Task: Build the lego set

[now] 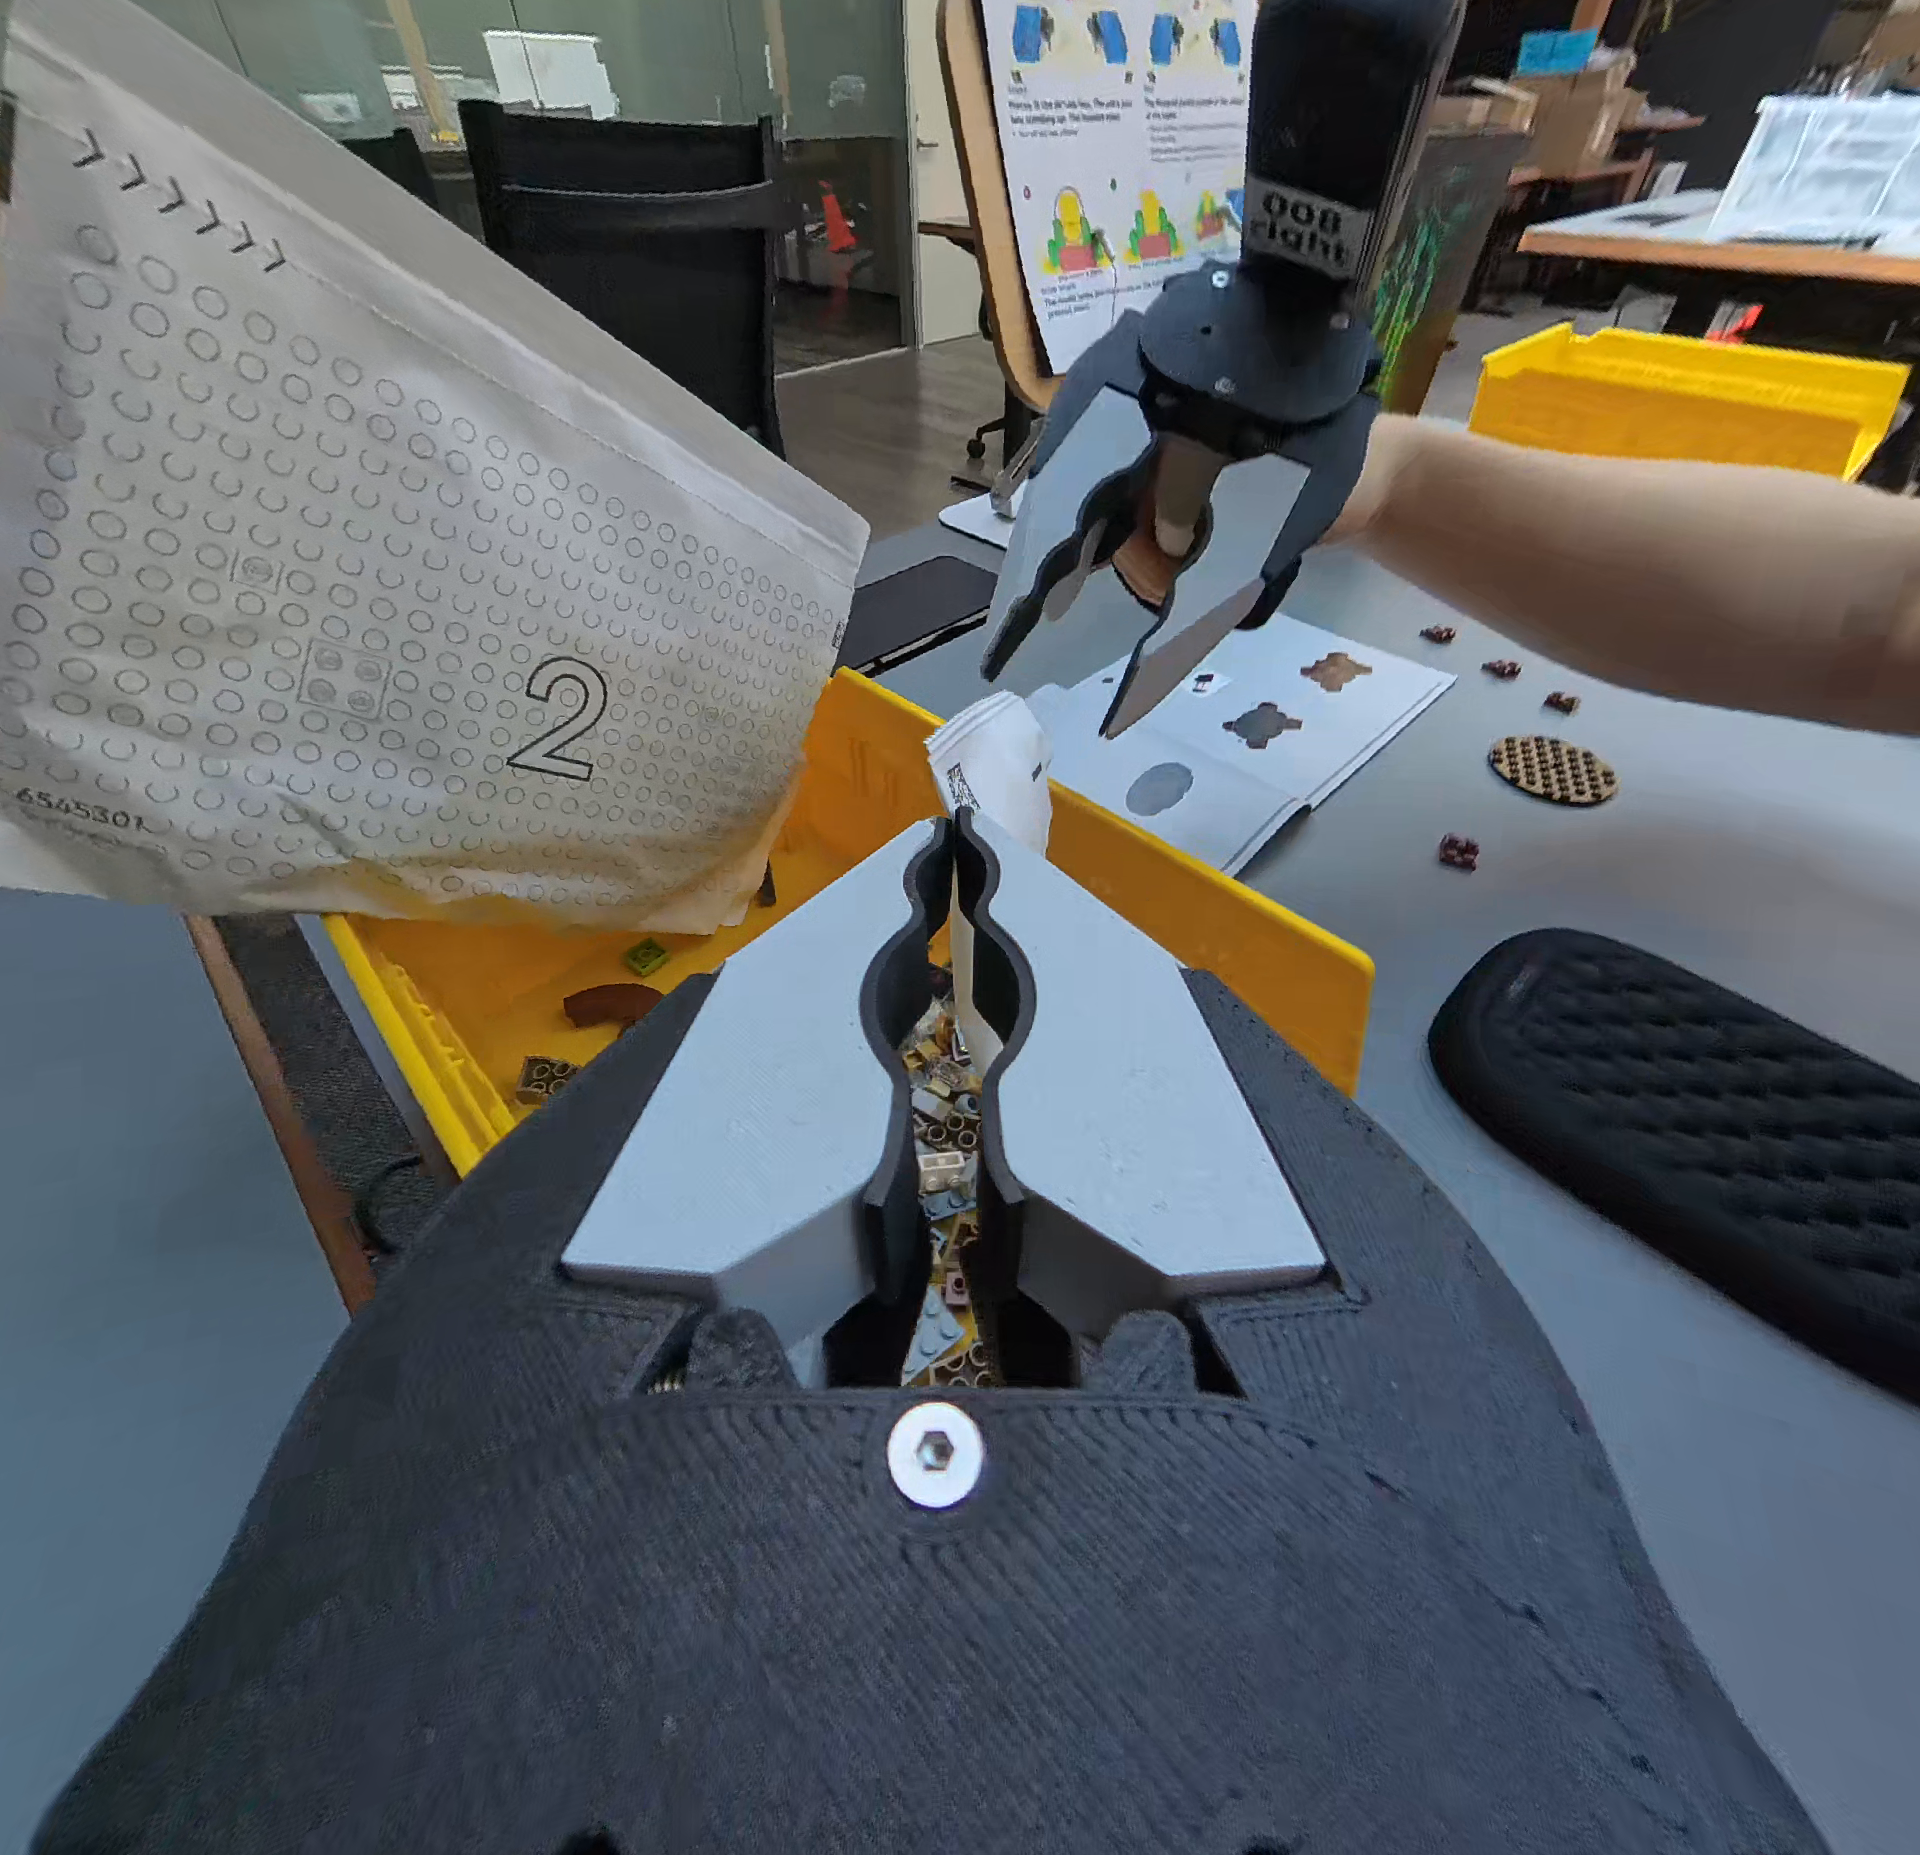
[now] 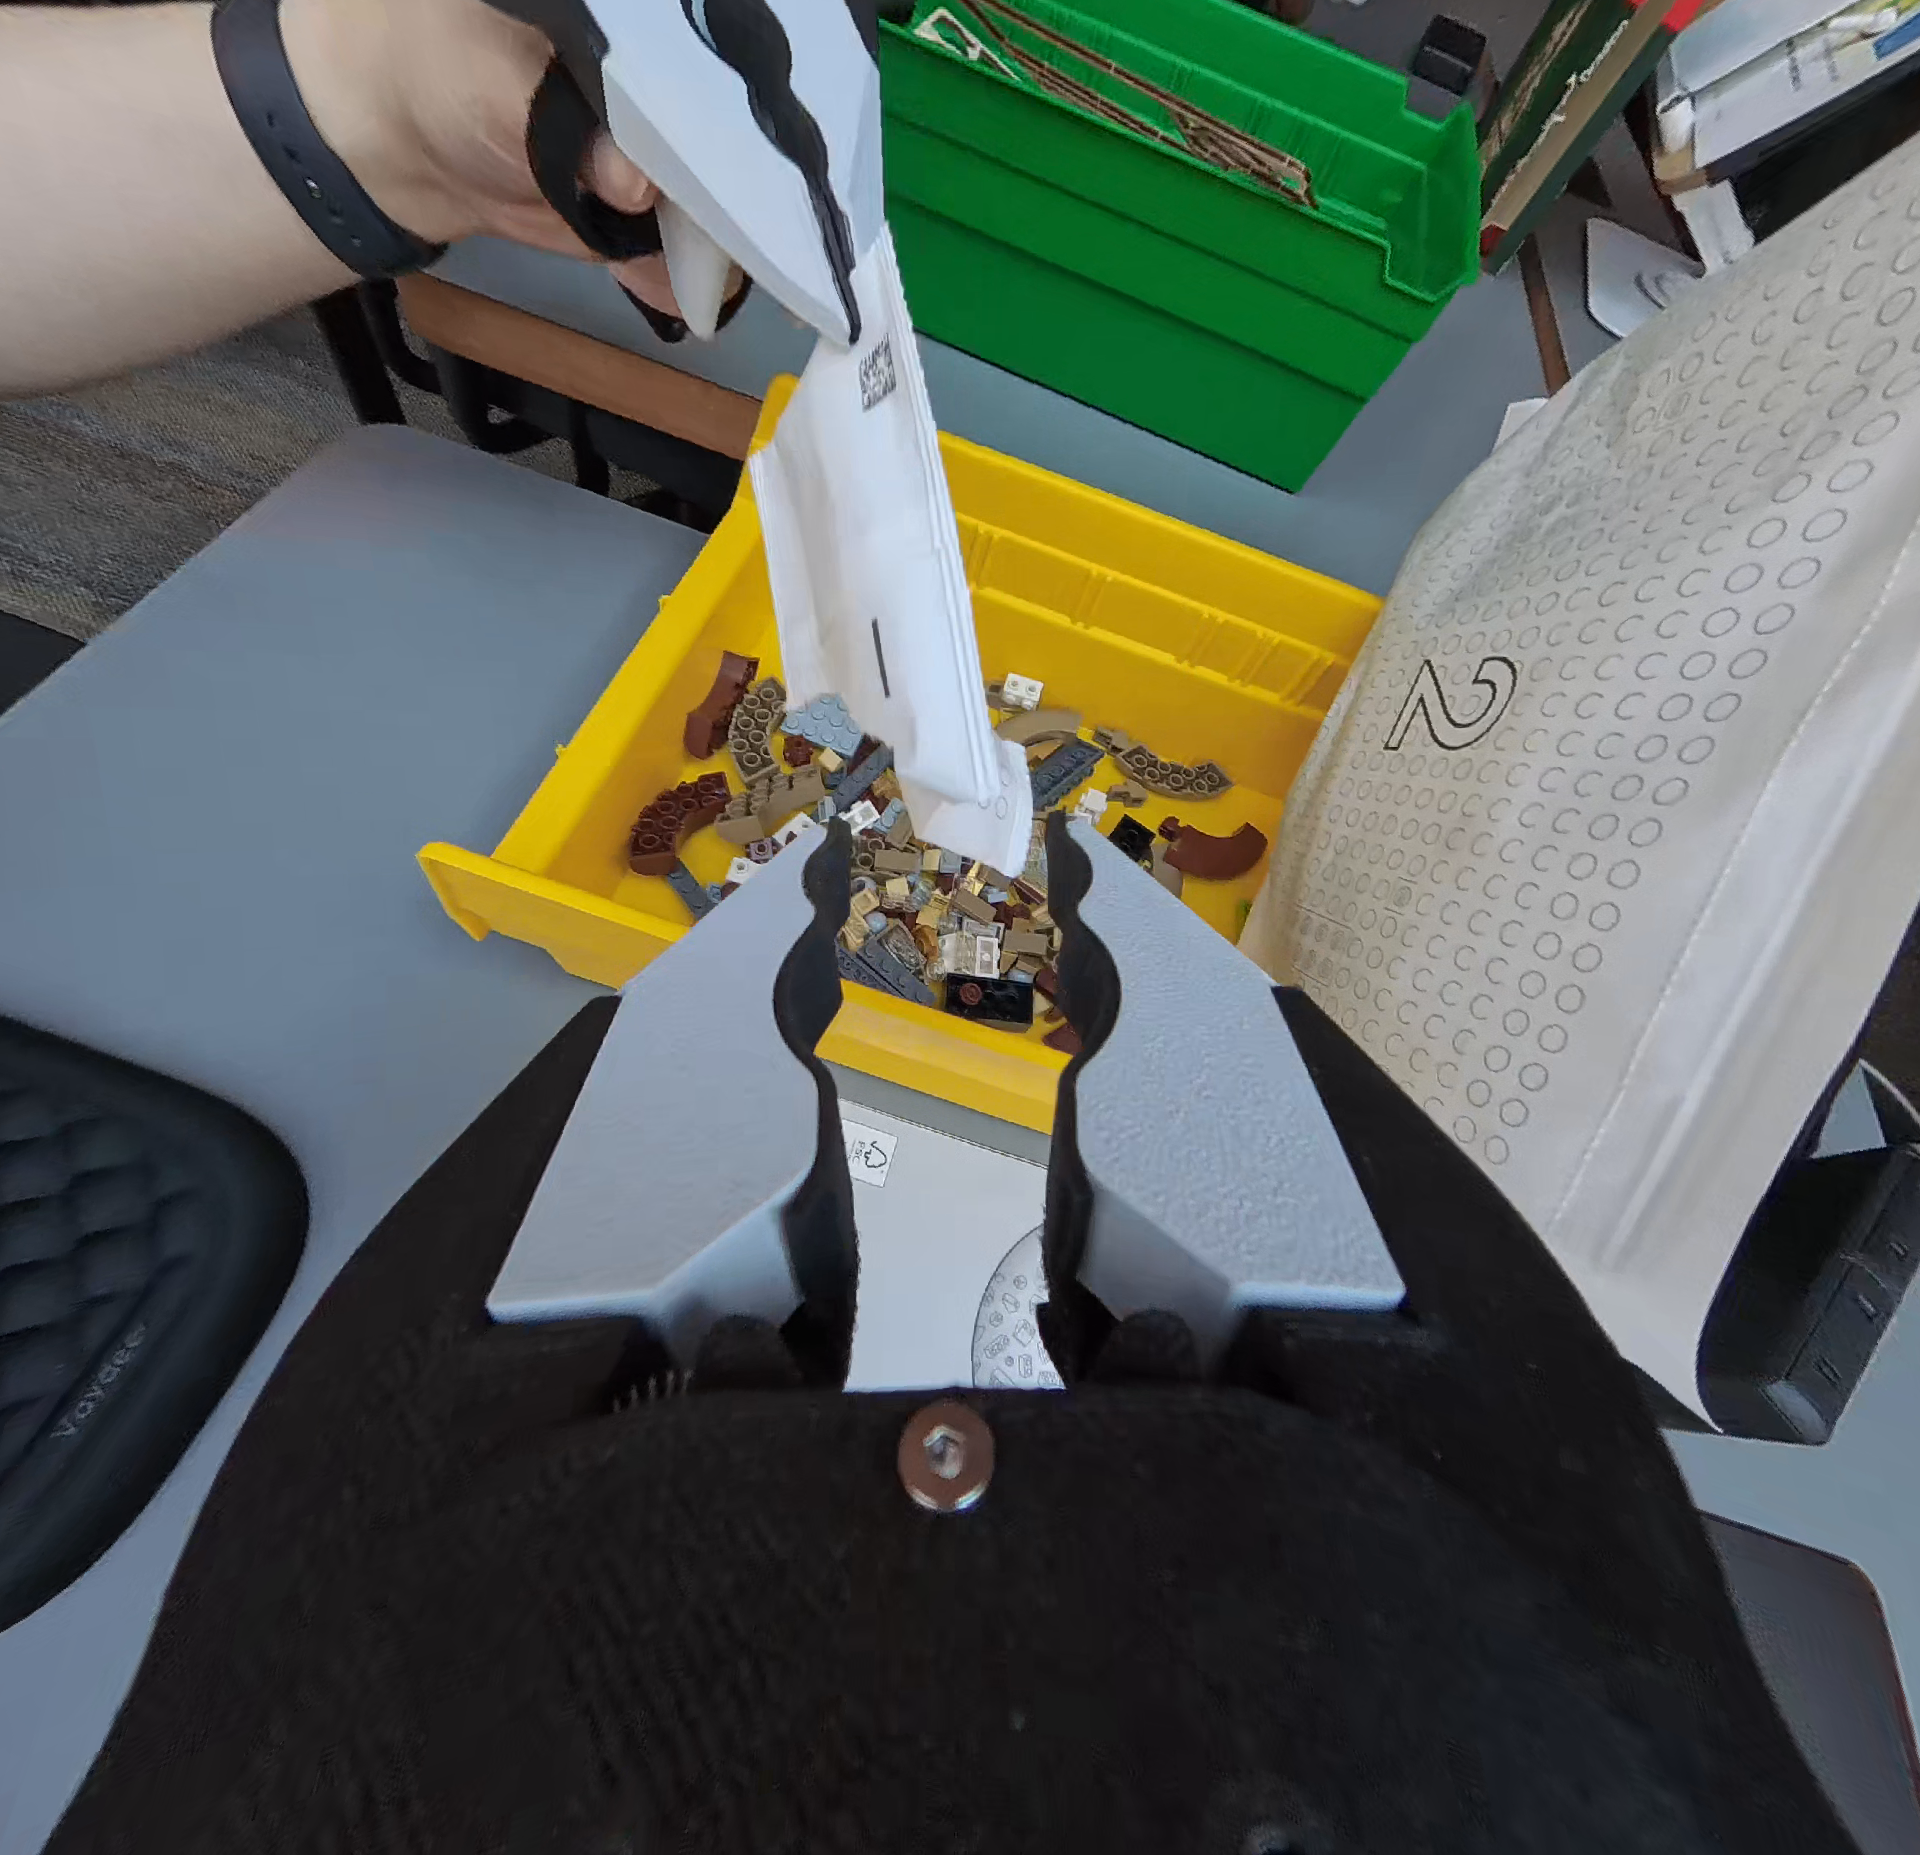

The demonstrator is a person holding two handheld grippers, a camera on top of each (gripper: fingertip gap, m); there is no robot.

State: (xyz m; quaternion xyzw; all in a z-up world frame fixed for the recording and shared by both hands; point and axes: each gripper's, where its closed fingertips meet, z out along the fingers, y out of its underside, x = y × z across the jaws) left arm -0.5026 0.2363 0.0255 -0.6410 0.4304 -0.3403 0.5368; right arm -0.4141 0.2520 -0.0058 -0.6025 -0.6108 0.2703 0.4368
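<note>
The left gripper (image 2: 847,325) is pinched tight on the top edge of a small white paper bag (image 2: 883,600), which hangs mouth-down over the yellow bin (image 2: 1164,600). Its long axis runs nearly straight up and down, leaning a little so the open lower end points toward the near side of the bin, right over the heap of loose lego pieces (image 2: 935,922) already lying there: brown arches, tan curved plates, grey plates, a black brick. The right gripper (image 2: 940,839) holds nothing; its fingers stand apart at a middling gap, hovering just near of the bag's lower end.

I'd say the step in hand is emptying that inner bag. To do it well, I'd keep the mouth low and inside the bin walls so small parts don't bounce onto the grey table (image 2: 260,714), and give it a gentle shake. The free gripper could tap or squeeze the lower end to free anything stuck in the folds; I can't tell whether any pieces remain inside.

To the right, the big numbered paper bag (image 2: 1610,766) slumps against the bin's right wall. An open instruction booklet (image 1: 1278,735) lies flat on the table beyond the bin, with a round brown plate (image 1: 1553,768) and a few small dark red pieces (image 1: 1460,851) close by.
</note>
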